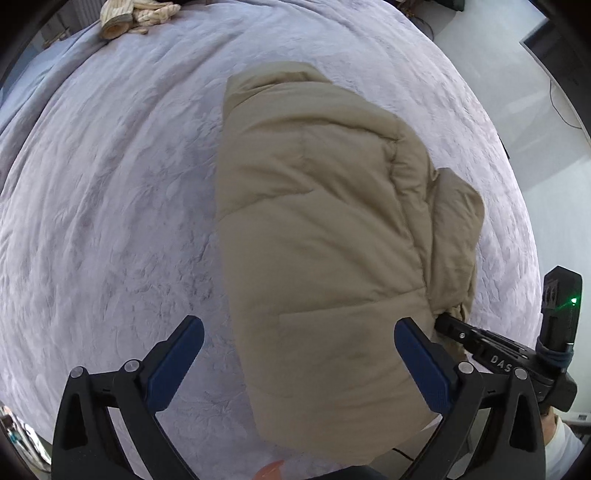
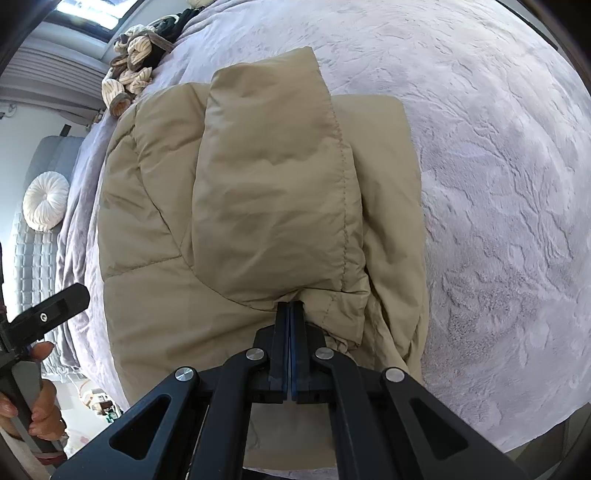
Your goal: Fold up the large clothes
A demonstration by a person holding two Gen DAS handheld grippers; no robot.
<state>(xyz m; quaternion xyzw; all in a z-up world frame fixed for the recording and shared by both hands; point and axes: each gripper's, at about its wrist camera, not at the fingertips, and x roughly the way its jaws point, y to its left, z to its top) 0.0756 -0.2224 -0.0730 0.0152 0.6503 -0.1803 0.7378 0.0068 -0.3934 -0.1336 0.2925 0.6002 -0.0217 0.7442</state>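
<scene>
A lavender bedspread (image 1: 110, 206) covers the bed, wide and bare on both sides of the tan puffer jacket (image 1: 317, 229) lying folded mid-bed. The left tongs (image 1: 299, 354) gape released over the jacket's near edge. The right tongs (image 2: 290, 314) are clenched on its folded-over sleeve (image 2: 273, 184).

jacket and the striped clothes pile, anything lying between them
Nothing: only bare bedspread lies between the jacket and the striped pile, shown clearest in the left wrist view.
</scene>
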